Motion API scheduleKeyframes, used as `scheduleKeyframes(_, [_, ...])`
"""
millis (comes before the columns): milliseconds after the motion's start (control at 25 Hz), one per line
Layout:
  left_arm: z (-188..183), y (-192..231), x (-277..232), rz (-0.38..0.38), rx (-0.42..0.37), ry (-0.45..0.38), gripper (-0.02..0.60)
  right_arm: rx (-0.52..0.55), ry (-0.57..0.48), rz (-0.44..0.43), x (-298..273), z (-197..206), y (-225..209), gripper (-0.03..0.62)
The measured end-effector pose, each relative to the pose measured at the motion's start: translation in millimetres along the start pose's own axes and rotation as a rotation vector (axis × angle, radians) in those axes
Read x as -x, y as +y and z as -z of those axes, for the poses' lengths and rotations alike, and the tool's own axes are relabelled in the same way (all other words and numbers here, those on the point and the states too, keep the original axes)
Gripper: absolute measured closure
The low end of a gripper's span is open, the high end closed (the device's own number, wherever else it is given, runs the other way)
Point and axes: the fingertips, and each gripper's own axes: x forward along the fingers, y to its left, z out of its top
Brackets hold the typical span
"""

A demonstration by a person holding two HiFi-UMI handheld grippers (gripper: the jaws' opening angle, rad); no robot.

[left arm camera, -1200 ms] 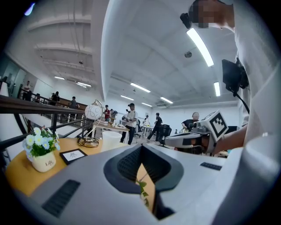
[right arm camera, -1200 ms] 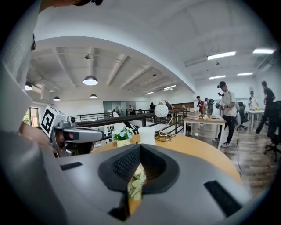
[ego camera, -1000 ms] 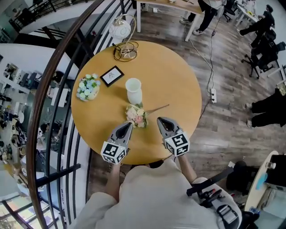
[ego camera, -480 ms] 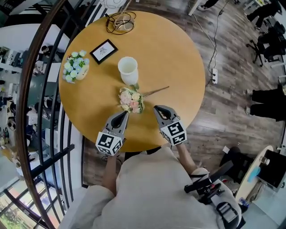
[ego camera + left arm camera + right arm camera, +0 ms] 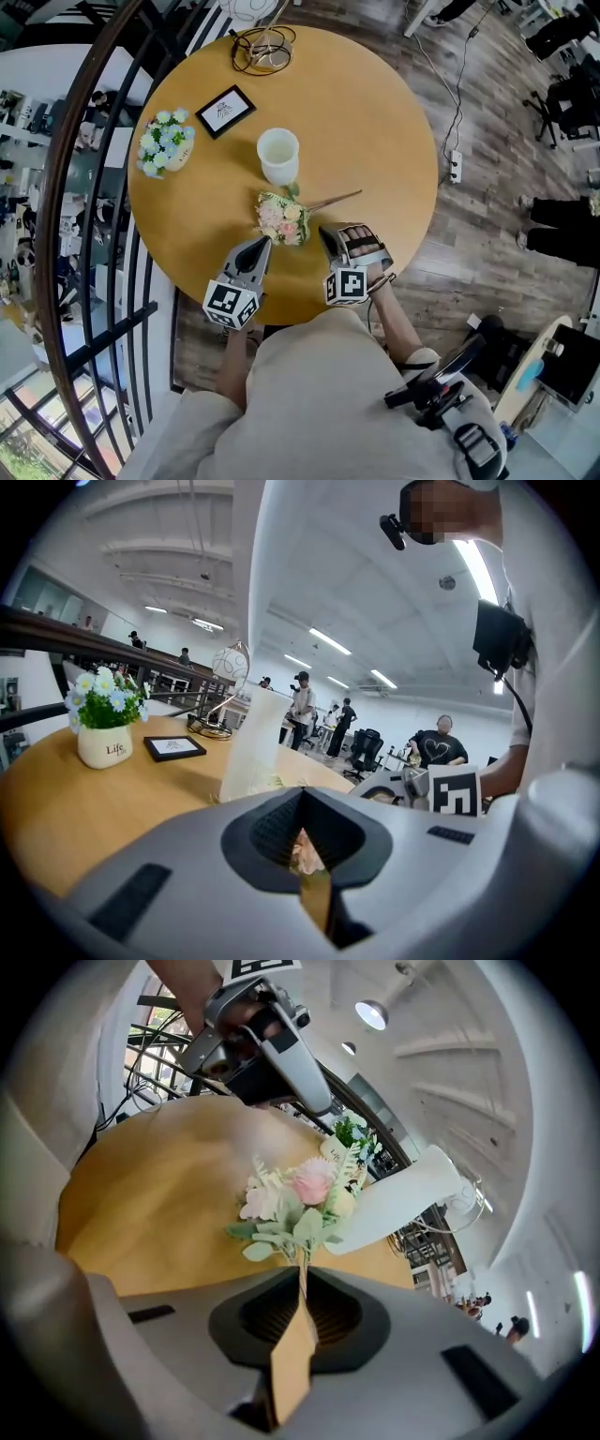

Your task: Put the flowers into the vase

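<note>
A small bouquet (image 5: 284,217) of pink and cream flowers lies on the round wooden table (image 5: 375,112), its stems pointing right. Just behind it stands the white vase (image 5: 278,155), empty. My left gripper (image 5: 261,246) hovers at the table's near edge with its tip just short of the blooms and its jaws shut. My right gripper (image 5: 327,234) is rolled onto its side, right of the blooms and below the stems, shut on nothing. In the right gripper view the bouquet (image 5: 300,1199) fills the middle, with the vase (image 5: 412,1199) beside it and the left gripper (image 5: 253,1035) beyond.
A white pot of blue and white flowers (image 5: 164,145), a small framed picture (image 5: 225,110) and a wire lamp stand (image 5: 262,47) sit on the far left part of the table. A dark curved railing (image 5: 94,187) runs close along the table's left side.
My right gripper has rolled onto its side and sunk toward the table beside the bouquet. The left gripper has dropped a little. The bouquet and the vase have not moved.
</note>
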Motion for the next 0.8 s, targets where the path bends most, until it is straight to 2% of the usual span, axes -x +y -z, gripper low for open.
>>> scheduleKeyframes(120, [0.9,1.7,3.6,-0.010,0.005,-0.002,0.575,-0.005,0.014,-0.035,-10.6,5.6,7.7,0.576])
scheduleKeyframes(160, [0.7,1.8,4.6,-0.011,0.006,-0.003,0.575,-0.019,0.029,-0.059,-14.8,9.3,10.3,0.531])
scheduleKeyframes(240, [-0.4,3.4,6.0,-0.015,0.009,-0.005,0.575,-0.041,0.065,-0.112,-25.6,17.2,14.0,0.375])
scheduleKeyframes(280, [-0.8,4.4,6.6,-0.018,0.010,-0.005,0.575,-0.035,0.078,-0.128,-31.1,19.9,14.5,0.341])
scheduleKeyframes(520, [-1.8,7.9,11.0,-0.036,0.020,-0.011,0.575,0.080,0.093,-0.140,-59.2,21.9,4.8,0.339])
scheduleKeyframes(720, [-0.4,11.3,18.1,-0.057,0.029,-0.013,0.575,0.119,0.098,-0.170,-75.4,22.5,8.6,0.341])
scheduleKeyframes(800, [0.4,14.6,21.2,-0.065,0.034,-0.012,0.575,0.143,0.107,-0.155,-79.3,23.0,6.6,0.345])
